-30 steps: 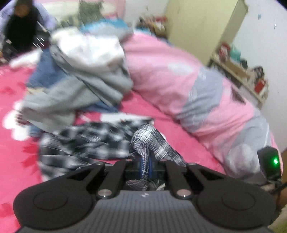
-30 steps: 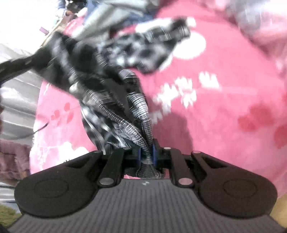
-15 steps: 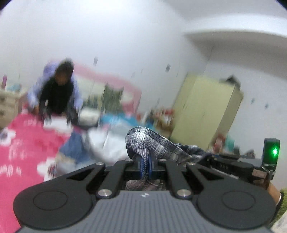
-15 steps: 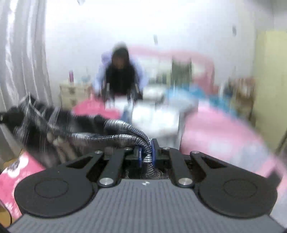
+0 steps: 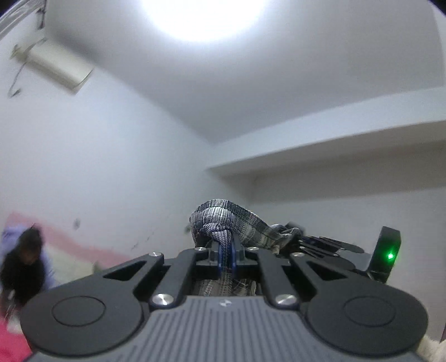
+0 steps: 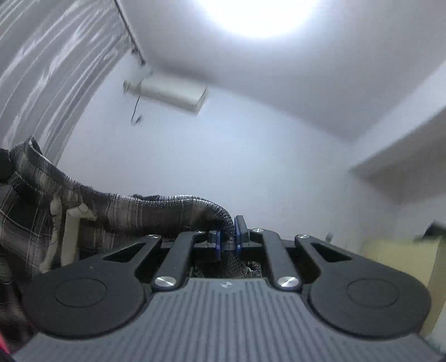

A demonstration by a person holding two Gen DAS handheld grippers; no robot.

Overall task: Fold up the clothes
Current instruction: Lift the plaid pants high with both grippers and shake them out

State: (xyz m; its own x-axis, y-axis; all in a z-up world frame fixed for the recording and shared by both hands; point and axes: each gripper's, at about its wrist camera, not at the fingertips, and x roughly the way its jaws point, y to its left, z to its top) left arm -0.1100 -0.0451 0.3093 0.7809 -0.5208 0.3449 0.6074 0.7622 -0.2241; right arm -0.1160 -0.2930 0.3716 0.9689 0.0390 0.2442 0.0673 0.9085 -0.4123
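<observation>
A: Both grippers are clamped on the same plaid cloth. The left gripper (image 5: 226, 245) has its blue pads pressed together on a bunched knot of it, and the cloth (image 5: 231, 220) humps up just past the fingertips.

B: And the right one?

A: The right gripper (image 6: 227, 236) pinches a twisted rope of the cloth (image 6: 117, 211) between its pads. From there the fabric runs off to the left edge of the right view, where it widens into a hanging sheet with two pale cords (image 6: 69, 231) on it.

B: How much room is around the cloth?

A: Plenty above it. Over the cloth there is only bare white wall and ceiling, with a bright ceiling lamp (image 5: 206, 16) high overhead. An air conditioner (image 6: 172, 93) sits well above the cloth, and a curtain (image 6: 47, 64) hangs over its left end. A yellow cupboard (image 6: 401, 256) stands well right of it.

B: Anything below?

A: Low and left of the cloth in the left view, a blurred person (image 5: 25, 264) leans over a red bed (image 5: 11, 342). Right of the cloth a black unit shows a green light (image 5: 390, 255).

B: Any writing?

A: None that I can read.
</observation>
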